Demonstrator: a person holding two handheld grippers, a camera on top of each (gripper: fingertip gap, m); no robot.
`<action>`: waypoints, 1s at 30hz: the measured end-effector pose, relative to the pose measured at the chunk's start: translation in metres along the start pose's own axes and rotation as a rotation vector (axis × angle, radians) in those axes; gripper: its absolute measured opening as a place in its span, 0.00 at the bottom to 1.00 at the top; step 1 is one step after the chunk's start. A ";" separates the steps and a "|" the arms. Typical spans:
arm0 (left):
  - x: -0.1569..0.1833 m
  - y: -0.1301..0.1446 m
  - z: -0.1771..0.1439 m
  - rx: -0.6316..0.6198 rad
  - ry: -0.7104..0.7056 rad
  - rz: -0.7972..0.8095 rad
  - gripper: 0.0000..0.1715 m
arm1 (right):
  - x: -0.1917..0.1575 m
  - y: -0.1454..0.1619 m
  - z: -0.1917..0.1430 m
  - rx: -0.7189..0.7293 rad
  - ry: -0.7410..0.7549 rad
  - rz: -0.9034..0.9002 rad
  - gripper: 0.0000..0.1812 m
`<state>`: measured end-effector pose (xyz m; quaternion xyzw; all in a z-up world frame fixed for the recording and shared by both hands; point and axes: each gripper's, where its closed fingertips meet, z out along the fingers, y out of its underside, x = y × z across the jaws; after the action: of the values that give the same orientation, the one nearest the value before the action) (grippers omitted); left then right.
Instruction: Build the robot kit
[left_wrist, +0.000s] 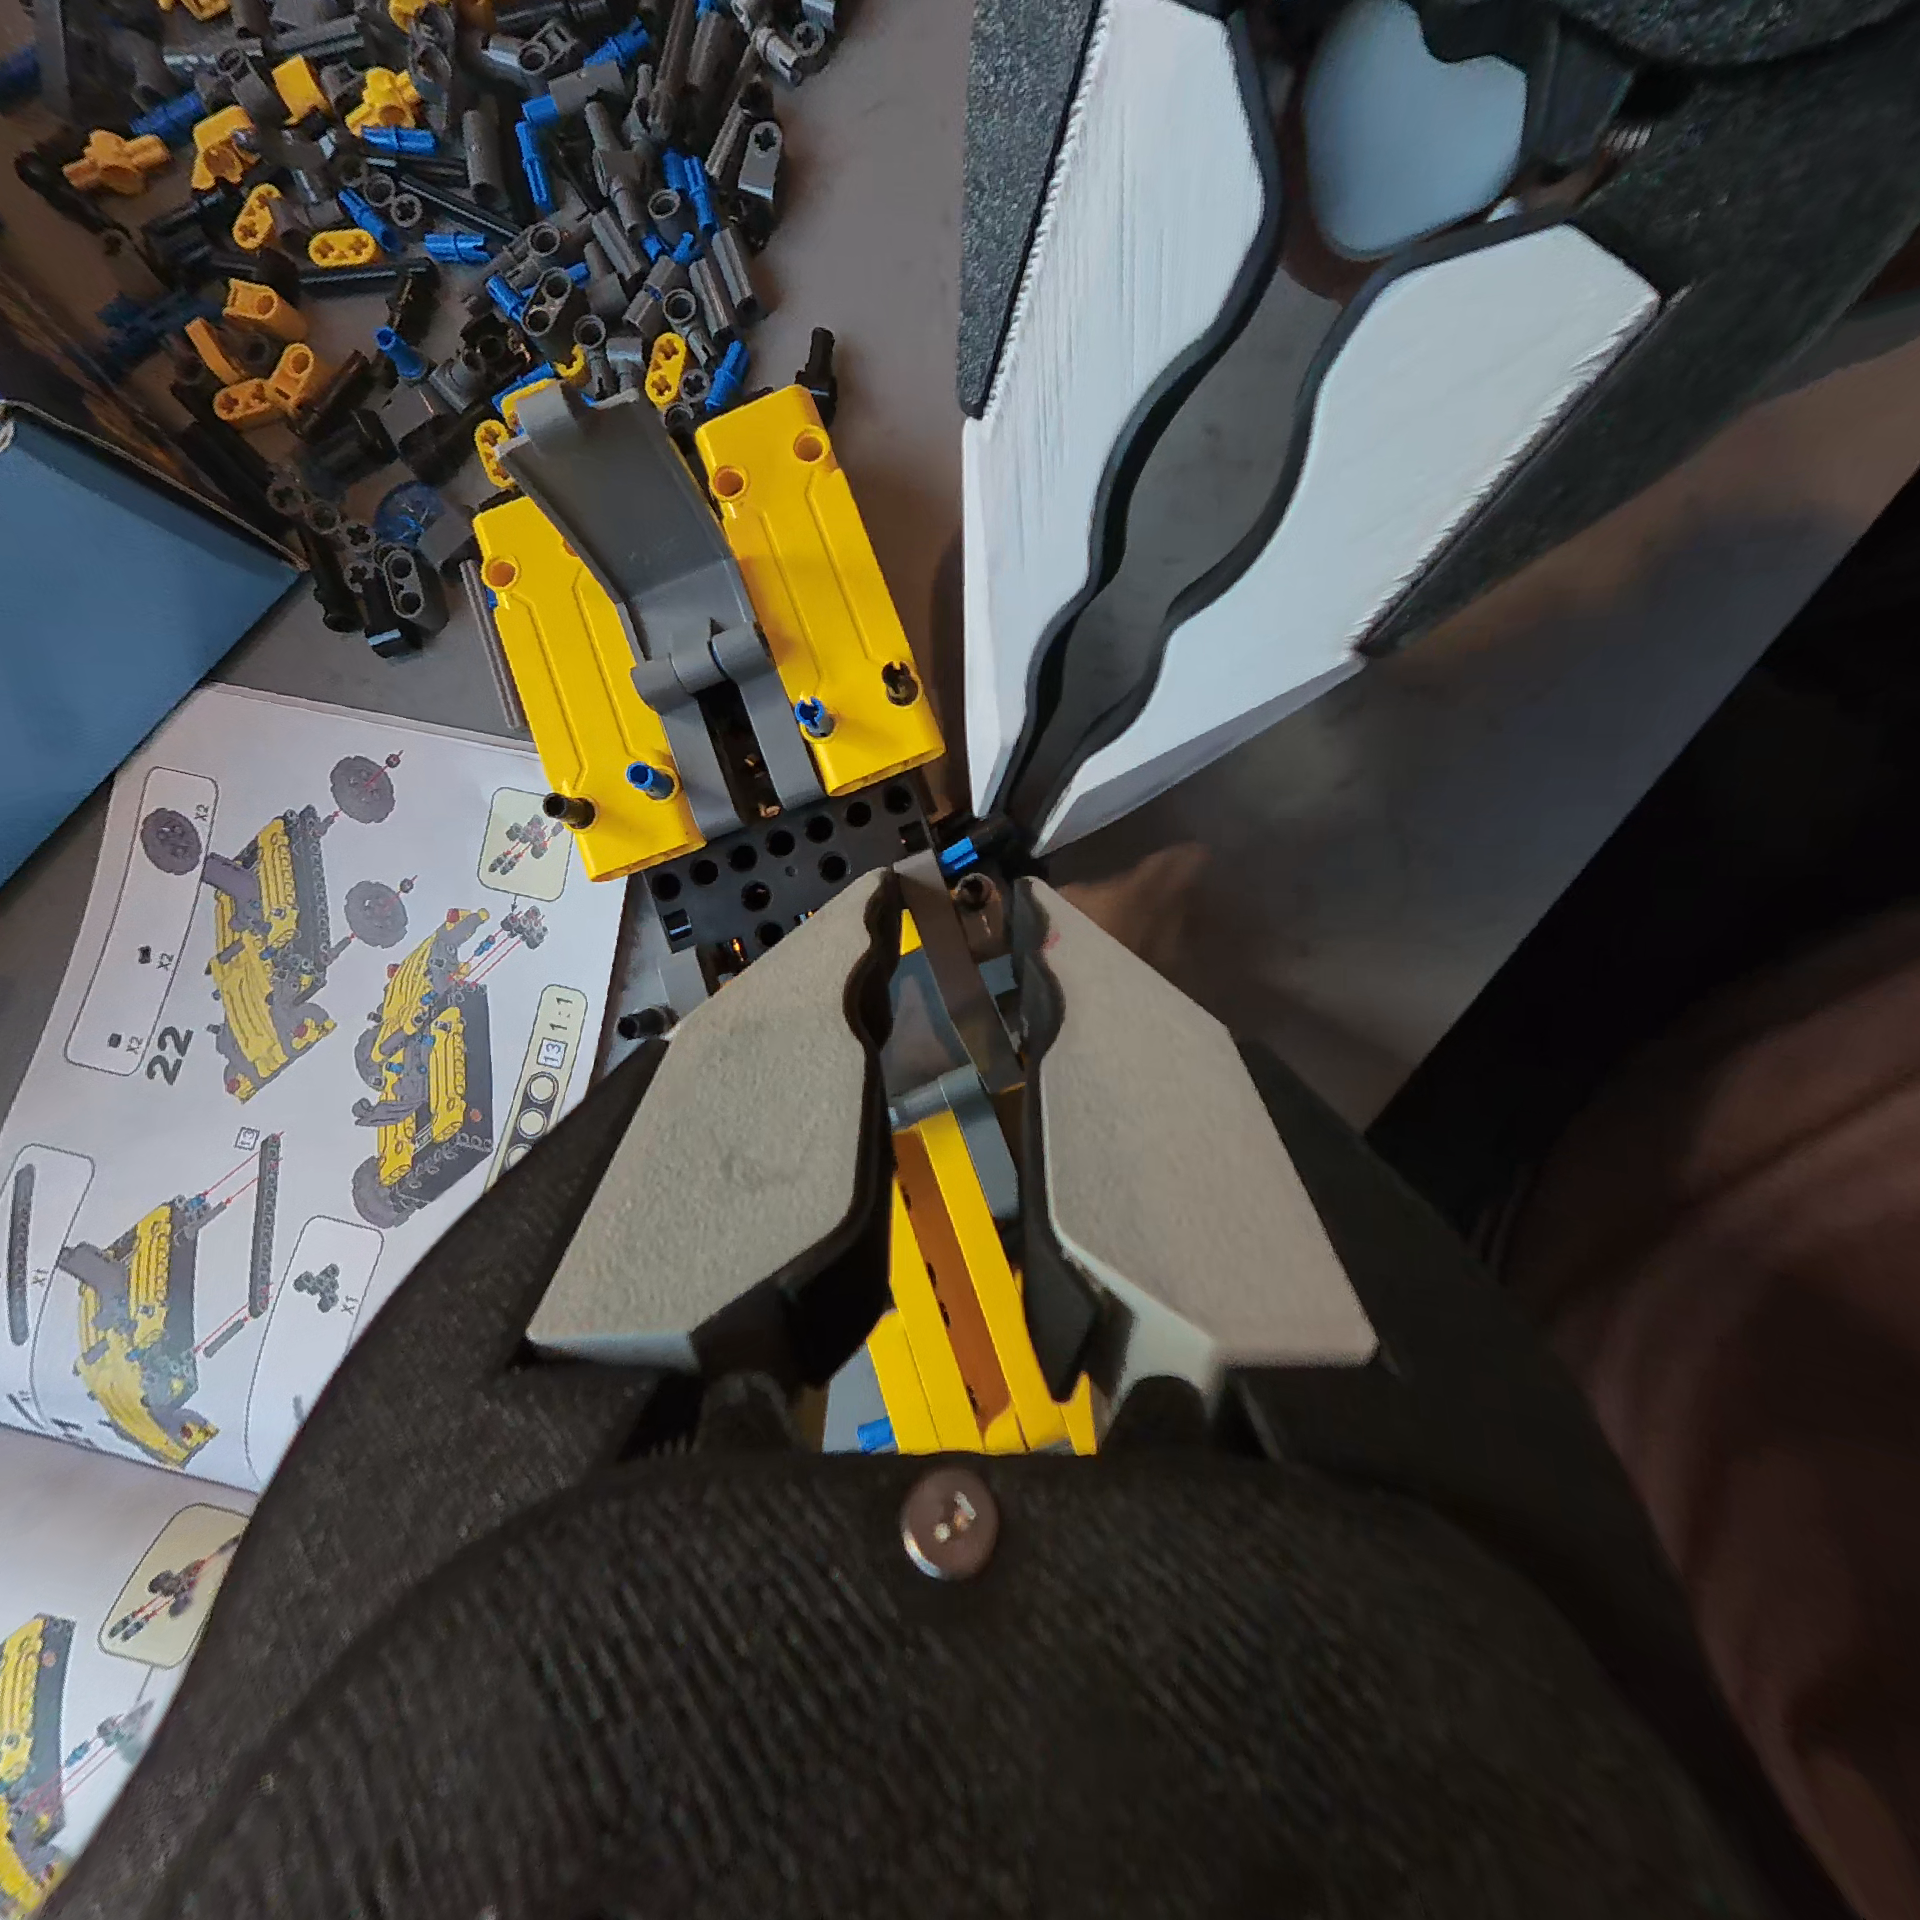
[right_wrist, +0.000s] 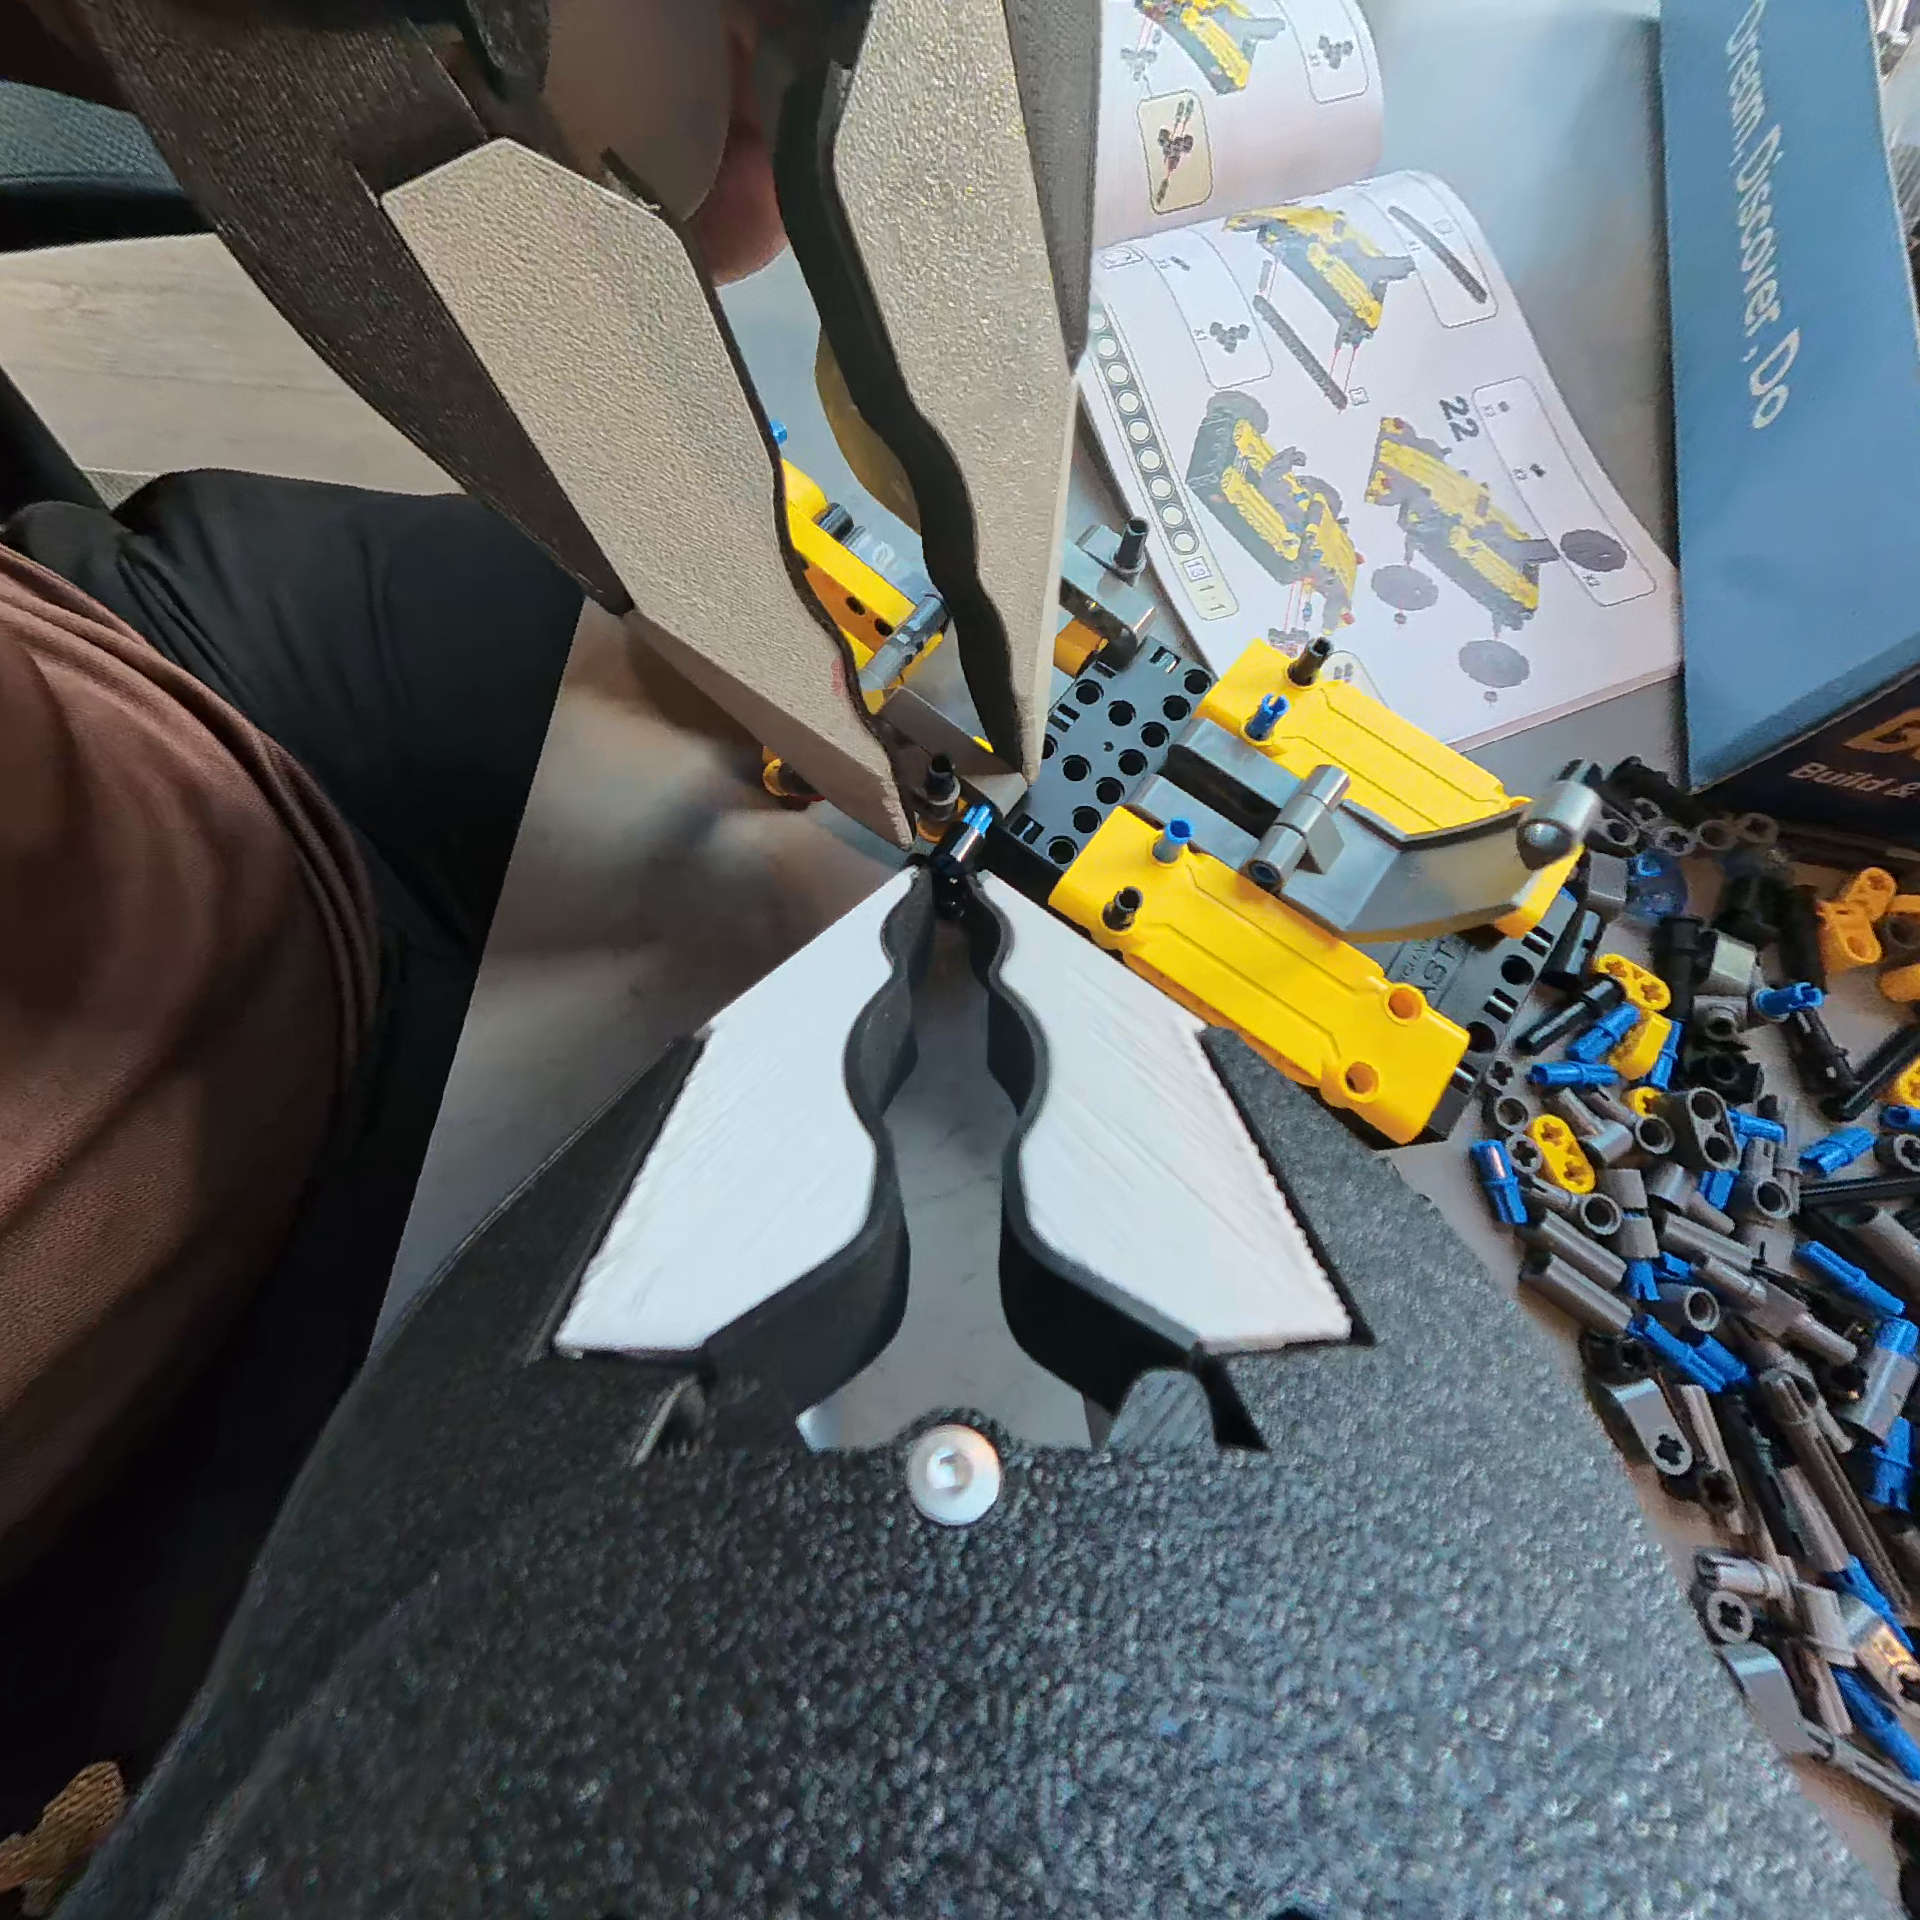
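A part-built brick model with yellow panels (left_wrist: 800, 582), a grey curved piece and a black holed frame lies on the grey table; it also shows in the right wrist view (right_wrist: 1247, 956). My left gripper (left_wrist: 951, 894), with grey fingers, is shut on the model's near end. It enters the right wrist view (right_wrist: 966, 800) from the top. My right gripper (right_wrist: 948, 883), with white fingers, is shut at its tips on a small black pin with a blue end (right_wrist: 964, 844), right against the black frame's side. The left wrist view shows the right gripper (left_wrist: 987, 836) and the pin (left_wrist: 964, 850).
A pile of loose black, grey, blue and yellow parts (left_wrist: 468, 208) (right_wrist: 1714, 1195) lies beyond the model. An open instruction booklet (left_wrist: 260, 987) (right_wrist: 1351, 416) and a blue box (left_wrist: 114, 623) (right_wrist: 1787, 416) lie beside it. A person's brown clothing (right_wrist: 156, 987) is past the table edge. The grippers are tip to tip, or close to it.
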<state>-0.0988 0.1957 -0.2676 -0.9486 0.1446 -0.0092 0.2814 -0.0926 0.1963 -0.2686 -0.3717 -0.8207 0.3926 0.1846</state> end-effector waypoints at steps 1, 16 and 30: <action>0.000 0.000 0.000 0.004 0.000 -0.007 0.11 | 0.000 0.000 0.001 -0.003 -0.006 0.008 0.01; 0.019 -0.007 0.002 0.053 0.122 -0.068 0.11 | 0.009 -0.015 -0.010 0.083 0.031 0.032 0.00; 0.015 -0.008 0.004 0.047 0.038 0.001 0.12 | 0.001 -0.005 -0.022 0.130 0.053 0.028 0.00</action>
<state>-0.0823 0.2003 -0.2681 -0.9413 0.1502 -0.0307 0.3007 -0.0828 0.2064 -0.2505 -0.3804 -0.7831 0.4377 0.2246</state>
